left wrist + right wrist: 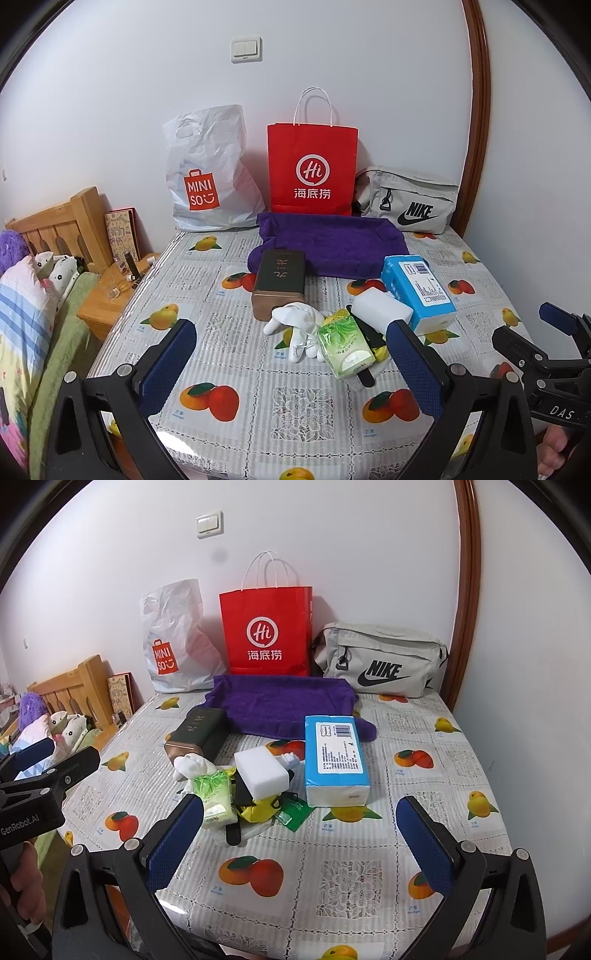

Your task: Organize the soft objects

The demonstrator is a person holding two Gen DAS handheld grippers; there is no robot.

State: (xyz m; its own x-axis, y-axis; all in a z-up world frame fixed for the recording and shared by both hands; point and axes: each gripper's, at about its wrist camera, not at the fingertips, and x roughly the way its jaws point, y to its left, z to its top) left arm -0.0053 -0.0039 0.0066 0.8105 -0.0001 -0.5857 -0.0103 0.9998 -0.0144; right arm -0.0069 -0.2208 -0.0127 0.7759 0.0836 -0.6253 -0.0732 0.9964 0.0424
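Note:
A pile lies mid-table: white gloves, a green tissue pack, a white sponge block, a blue tissue pack, a yellow soft item and a dark box. A purple towel lies behind them. My left gripper is open and empty, just short of the pile. My right gripper is open and empty, near the pile's front right.
A white MINISO bag, a red paper bag and a grey Nike bag stand along the wall. A bed and wooden nightstand are left of the table.

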